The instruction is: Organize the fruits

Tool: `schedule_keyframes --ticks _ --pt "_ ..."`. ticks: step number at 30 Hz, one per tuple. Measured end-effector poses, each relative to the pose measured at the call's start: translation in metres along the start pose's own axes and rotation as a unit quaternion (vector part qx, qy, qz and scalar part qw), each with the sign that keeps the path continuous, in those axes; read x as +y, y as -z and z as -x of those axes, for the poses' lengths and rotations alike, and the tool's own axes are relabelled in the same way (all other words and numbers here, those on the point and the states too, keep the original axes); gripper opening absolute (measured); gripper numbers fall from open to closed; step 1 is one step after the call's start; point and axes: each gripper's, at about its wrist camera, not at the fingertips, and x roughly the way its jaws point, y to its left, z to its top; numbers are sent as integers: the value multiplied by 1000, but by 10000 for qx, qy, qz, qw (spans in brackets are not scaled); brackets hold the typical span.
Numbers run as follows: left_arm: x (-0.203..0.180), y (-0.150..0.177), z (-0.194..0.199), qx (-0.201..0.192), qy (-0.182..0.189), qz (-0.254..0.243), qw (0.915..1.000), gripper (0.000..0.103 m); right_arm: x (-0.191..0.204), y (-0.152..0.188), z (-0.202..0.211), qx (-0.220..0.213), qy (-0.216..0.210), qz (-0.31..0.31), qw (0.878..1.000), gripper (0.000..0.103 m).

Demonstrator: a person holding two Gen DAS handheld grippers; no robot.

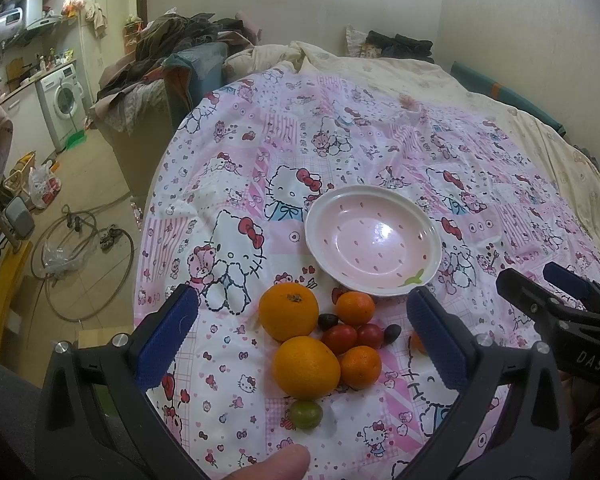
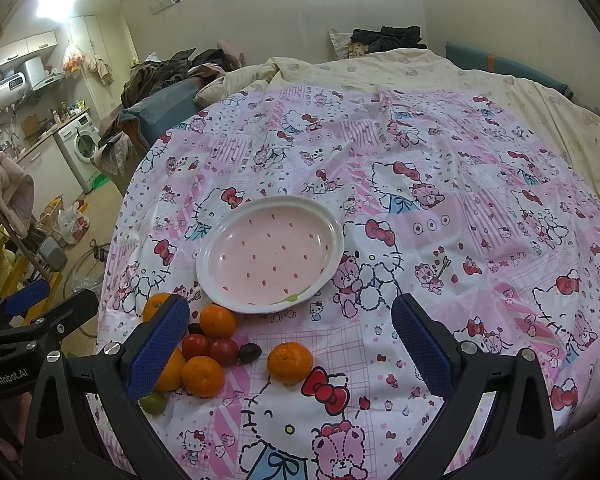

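Both the left gripper [image 1: 300, 344] and right gripper [image 2: 290, 344] gape wide, empty. Near the pink strawberry-dotted ceramic plate [image 2: 220, 248] sits the round orange mandarin [image 2: 290, 362], apart from the fruit heap at left: light, firm-skinned (prone to rolling), best pinched across its middle.

A pink cartoon-cat cloth [image 1: 340, 152] covers the middle, a cream quilt [image 1: 440, 76] lies at twelve to two o'clock, heaped clothes [image 1: 172, 44] at eleven, a washing machine [image 1: 62, 100] at ten, and a coiled hose [image 1: 84, 256] at nine.
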Motion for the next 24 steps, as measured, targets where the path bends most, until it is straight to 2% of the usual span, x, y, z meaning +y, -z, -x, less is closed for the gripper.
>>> schedule_keyframes --ticks 12,15,17,21,22,24 --pt "4 -2 2 5 -10 92 10000 103 1 2 -7 147 -63 -23 9999 103" --pt "6 -2 1 41 -168 86 9998 103 -1 3 -10 223 -90 -54 9997 103" --pt "12 -3 -1 74 -300 170 9994 103 -11 3 -18 456 -246 -298 9982 103" --pt "33 -5 -6 293 -499 582 9966 103 -36 6 -55 1365 -398 -891 9858 102" --pt "37 -5 -8 328 -503 645 9961 103 -38 9 -66 1646 -438 -918 9811 97" --pt "46 -4 -10 403 -576 777 9945 103 -35 13 -79 1938 -420 -800 9769 90"
